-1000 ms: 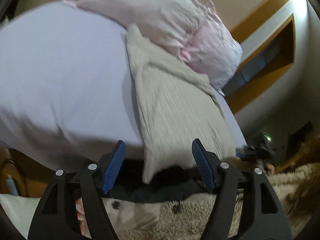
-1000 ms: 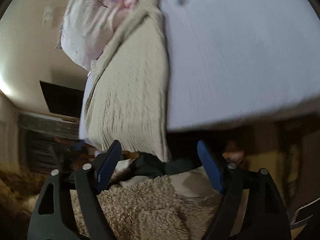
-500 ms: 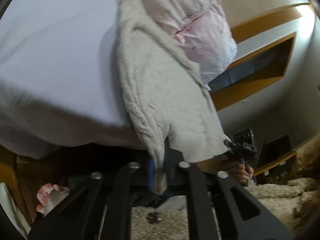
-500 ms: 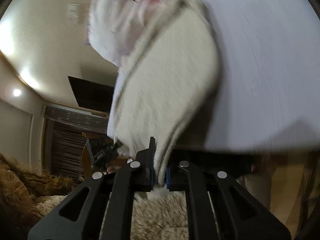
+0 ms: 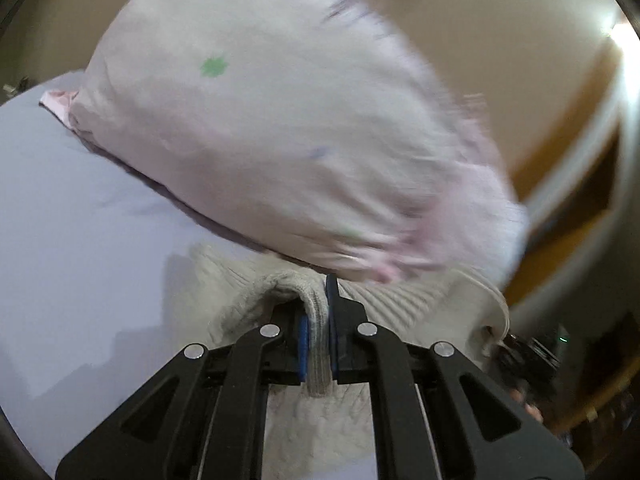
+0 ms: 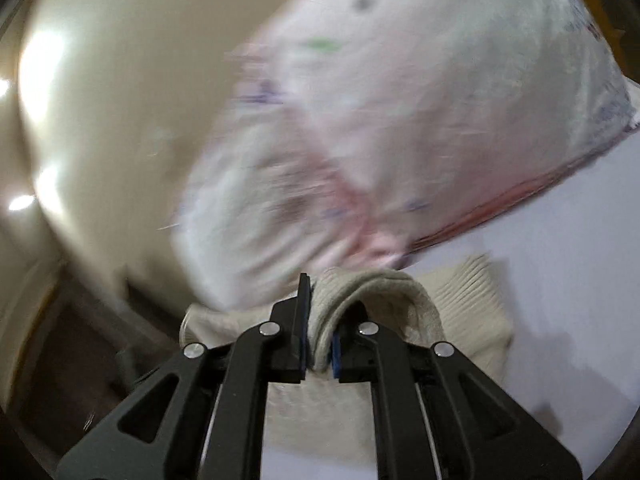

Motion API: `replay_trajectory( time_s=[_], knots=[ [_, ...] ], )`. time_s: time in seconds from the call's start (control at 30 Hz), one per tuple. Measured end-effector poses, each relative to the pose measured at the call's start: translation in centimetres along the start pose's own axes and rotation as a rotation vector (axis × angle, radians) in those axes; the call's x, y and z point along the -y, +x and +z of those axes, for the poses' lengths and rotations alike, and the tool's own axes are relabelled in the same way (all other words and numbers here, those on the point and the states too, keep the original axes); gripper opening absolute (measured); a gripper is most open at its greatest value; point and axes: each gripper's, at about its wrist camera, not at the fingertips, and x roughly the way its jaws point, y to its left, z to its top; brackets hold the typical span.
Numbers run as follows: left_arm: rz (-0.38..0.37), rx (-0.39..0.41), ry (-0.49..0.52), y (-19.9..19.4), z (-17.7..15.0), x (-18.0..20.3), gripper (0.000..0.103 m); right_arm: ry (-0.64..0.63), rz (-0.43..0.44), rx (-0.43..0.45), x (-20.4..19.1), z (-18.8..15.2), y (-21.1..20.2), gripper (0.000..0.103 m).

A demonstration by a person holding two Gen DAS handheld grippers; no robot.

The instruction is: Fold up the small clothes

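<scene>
A beige knit sweater lies on the pale lavender bed sheet, close under the pillow. My left gripper is shut on a fold of the sweater's hem and holds it over the rest of the garment. In the right wrist view the same sweater lies on the sheet. My right gripper is shut on another fold of its hem, doubled over the lower layer. The part of the sweater below both grippers is hidden by their frames.
A large pale pink pillow with small prints lies just beyond the sweater; it also shows in the right wrist view. A wooden headboard or shelf stands at the right. The bed's edge drops off at the left in the right wrist view.
Both grippers closed on the sweater's lower hem at the bed edge, then carried it forward over the garment toward the pillow. The sweater now lies doubled.
</scene>
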Motion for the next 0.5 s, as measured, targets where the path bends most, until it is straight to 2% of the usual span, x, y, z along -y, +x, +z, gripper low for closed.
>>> replay_trajectory(
  time_s=[0.07,0.1,0.13,0.2,0.23,0.27,0.33,0.5],
  knots=[
    [0.038,-0.069,-0.055,2.5,0.6,-1.2,0.007,0.07,-0.178,-0.031,2.1,0.2,4.0,0.035],
    [0.051,-0.118,-0.085,3.4,0.6,-1.9,0.007,0.081,-0.221,-0.035,2.8,0.1,4.3,0.059],
    [0.048,-0.137,-0.098,3.4,0.6,-2.4,0.008,0.091,-0.265,-0.029,3.3,-0.1,4.6,0.074],
    [0.057,-0.108,-0.079,1.8,0.5,-2.8,0.031,0.08,-0.265,0.017,3.3,-0.5,3.5,0.085],
    [0.067,-0.085,-0.073,0.9,0.5,-2.9,0.064,0.061,-0.268,0.041,3.2,-0.7,2.8,0.092],
    [0.088,-0.041,-0.078,-0.7,0.4,-3.3,0.086,0.051,-0.26,0.054,3.2,-0.7,2.4,0.094],
    [0.084,-0.021,-0.091,-2.6,0.1,-4.6,0.086,0.032,-0.211,0.064,3.6,-1.0,1.0,0.095],
    [0.062,-0.149,-0.139,-1.9,-2.2,-6.1,0.08,0.036,-0.125,0.065,4.8,-2.0,0.8,0.096]
  ],
)
